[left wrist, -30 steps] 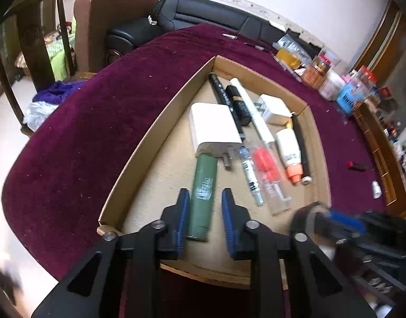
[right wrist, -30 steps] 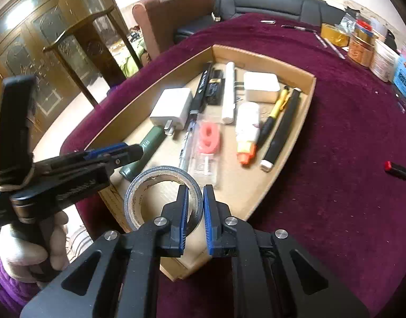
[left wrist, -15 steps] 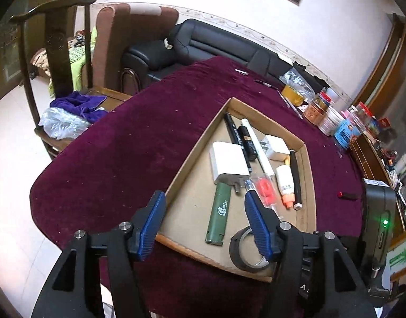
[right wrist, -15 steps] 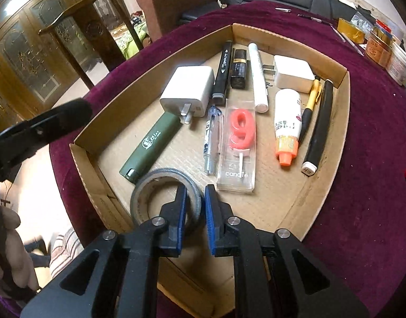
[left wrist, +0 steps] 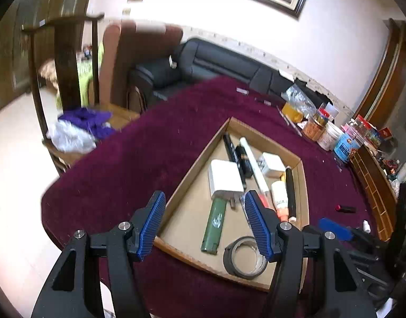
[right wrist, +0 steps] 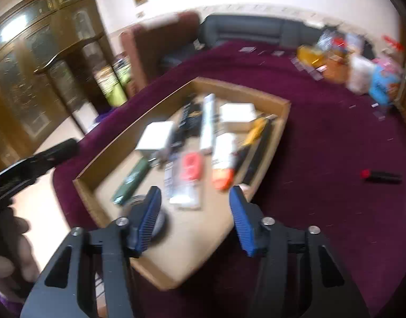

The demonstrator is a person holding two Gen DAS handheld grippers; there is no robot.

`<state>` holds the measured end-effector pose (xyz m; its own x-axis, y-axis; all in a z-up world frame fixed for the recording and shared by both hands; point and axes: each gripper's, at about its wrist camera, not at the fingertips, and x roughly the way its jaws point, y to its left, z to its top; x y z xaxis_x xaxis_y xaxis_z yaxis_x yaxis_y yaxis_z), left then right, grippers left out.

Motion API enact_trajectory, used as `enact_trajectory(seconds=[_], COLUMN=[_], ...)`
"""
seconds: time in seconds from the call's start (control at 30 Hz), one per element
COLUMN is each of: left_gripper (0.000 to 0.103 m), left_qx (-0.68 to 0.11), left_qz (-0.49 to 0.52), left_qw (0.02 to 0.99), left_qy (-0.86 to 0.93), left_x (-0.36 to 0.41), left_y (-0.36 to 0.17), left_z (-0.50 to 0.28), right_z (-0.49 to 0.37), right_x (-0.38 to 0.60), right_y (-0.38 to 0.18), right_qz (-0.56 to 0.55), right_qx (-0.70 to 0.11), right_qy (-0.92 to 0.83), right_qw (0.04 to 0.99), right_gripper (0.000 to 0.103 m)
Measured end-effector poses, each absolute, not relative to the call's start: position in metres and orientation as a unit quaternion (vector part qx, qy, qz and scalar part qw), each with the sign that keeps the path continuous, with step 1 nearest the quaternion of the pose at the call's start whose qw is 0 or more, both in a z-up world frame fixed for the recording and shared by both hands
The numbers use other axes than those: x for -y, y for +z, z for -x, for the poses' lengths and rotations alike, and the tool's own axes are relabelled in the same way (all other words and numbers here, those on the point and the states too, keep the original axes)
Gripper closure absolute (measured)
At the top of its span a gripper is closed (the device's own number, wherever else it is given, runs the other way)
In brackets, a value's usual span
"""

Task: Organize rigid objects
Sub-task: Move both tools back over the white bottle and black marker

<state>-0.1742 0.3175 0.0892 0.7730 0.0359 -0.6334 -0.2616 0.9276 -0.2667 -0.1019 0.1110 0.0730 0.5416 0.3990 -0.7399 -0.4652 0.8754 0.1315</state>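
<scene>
A shallow cardboard tray (left wrist: 187, 175) (right wrist: 102, 161) sits on the maroon table and holds several objects: a green lighter (left wrist: 214, 225) (right wrist: 131, 180), a white charger (left wrist: 225, 179), a glue tube with orange cap (left wrist: 279, 198) and a roll of grey tape (left wrist: 245, 257) at the near edge. My left gripper (left wrist: 205, 222) is open and empty, raised above the tray's near corner. My right gripper (right wrist: 195, 217) is open and empty just above the tray's near end; the tape roll (right wrist: 160, 220) lies partly behind its left finger. The right wrist view is motion-blurred.
A small black object with a red tip (left wrist: 344, 208) (right wrist: 380, 176) lies on the table right of the tray. Jars and packets (left wrist: 324, 129) crowd the far right. A black sofa (left wrist: 216, 63) and wooden chairs (left wrist: 65, 61) stand beyond the table.
My right gripper let go of the tape roll, opened wide and pulled back; the roll now lies in the tray. My left gripper opened wide and rose up and away from the green lighter.
</scene>
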Motion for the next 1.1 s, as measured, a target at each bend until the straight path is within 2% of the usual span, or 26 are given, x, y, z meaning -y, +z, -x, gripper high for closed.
enact_trajectory(seconds=[0.07,0.23,0.3,0.43,0.5,0.7,1.1], left_gripper=[0.039,0.037,0.032,0.029,0.021,0.012,0.011], left_qx=[-0.310,-0.287,-0.283,-0.264,-0.253,-0.211,-0.217], left_qz=[0.155,0.121,0.111,0.086,0.072,0.031,-0.011], left_qw=[0.934,0.946,0.947,0.954,0.957,0.966,0.965], left_qy=[0.088,0.094,0.099,0.116,0.125,0.147,0.143], left_x=[-0.310,-0.289,-0.281,-0.262,-0.253,-0.227,-0.189], left_y=[0.096,0.106,0.109,0.116,0.120,0.134,0.133], left_z=[0.179,0.184,0.186,0.190,0.195,0.204,0.200], right_z=[0.101,0.095,0.093,0.094,0.097,0.104,0.104], right_x=[-0.101,-0.072,-0.061,-0.042,-0.034,-0.020,0.007], right_y=[0.075,0.069,0.066,0.064,0.064,0.058,0.048], right_qz=[0.056,0.056,0.049,0.049,0.055,0.066,0.072], right_qx=[-0.395,-0.392,-0.397,-0.394,-0.390,-0.389,-0.393], right_qy=[0.215,0.160,0.151,0.127,0.115,0.106,0.076], right_qw=[0.892,0.904,0.904,0.909,0.912,0.913,0.913], right_gripper=[0.049,0.047,0.047,0.047,0.047,0.047,0.047])
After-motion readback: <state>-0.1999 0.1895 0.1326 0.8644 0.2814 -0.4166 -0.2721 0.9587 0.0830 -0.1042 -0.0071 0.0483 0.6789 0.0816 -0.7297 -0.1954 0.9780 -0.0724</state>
